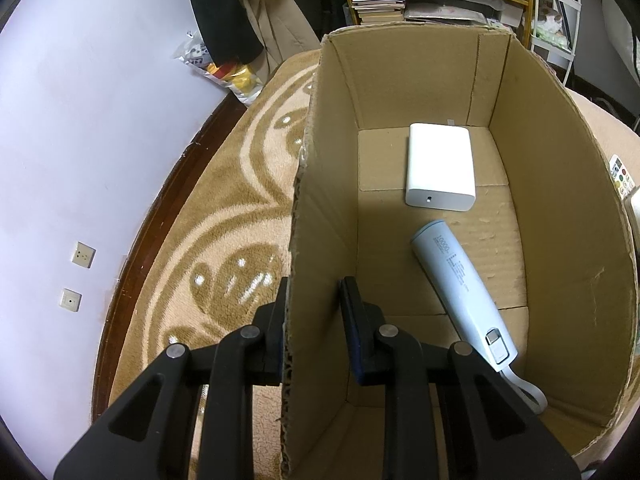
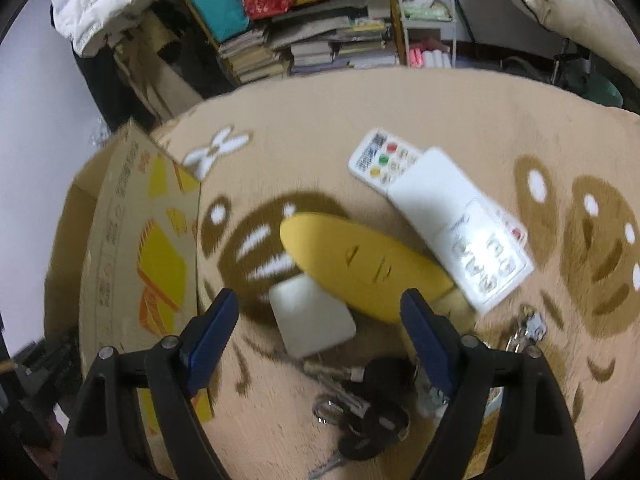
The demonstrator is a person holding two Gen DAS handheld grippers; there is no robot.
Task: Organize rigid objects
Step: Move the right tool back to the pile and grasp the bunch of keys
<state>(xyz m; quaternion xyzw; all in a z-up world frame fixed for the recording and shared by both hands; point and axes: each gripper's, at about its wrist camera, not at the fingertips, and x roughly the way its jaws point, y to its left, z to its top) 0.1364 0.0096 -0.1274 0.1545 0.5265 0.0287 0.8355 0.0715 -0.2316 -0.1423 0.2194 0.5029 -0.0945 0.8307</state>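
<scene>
The left hand-held gripper (image 1: 314,300) straddles the near-left wall of an open cardboard box (image 1: 552,184), one finger outside and one inside, the outer pad against the card while a sliver of space shows beside the inner one, so whether it truly pinches the wall cannot be told. The box stands on a beige carpet (image 1: 224,208) patterned with brown swirls and white spots. On its floor lie a white power adapter (image 1: 440,168) toward the far end and a pale blue cylindrical power bank (image 1: 460,284), printed "10000", lying slantwise nearer the gripper with its white strap at the near wall; the two sit near each other but apart. In the somewhat blurred right wrist view, the right hand-held gripper (image 2: 320,316) hangs with its blue-padded fingers spread wide, gripping nothing, above a cluster of things on the carpet: a small white square block (image 2: 312,320) just between the fingertips, a yellow oval case (image 2: 360,264) overlapping its far corner, a white remote control (image 2: 464,228) lying across a second remote with coloured buttons (image 2: 380,156), and a bunch of keys with black heads (image 2: 360,400) closest to the camera. The box's printed outer side (image 2: 132,248) stands at the left of that heap.
</scene>
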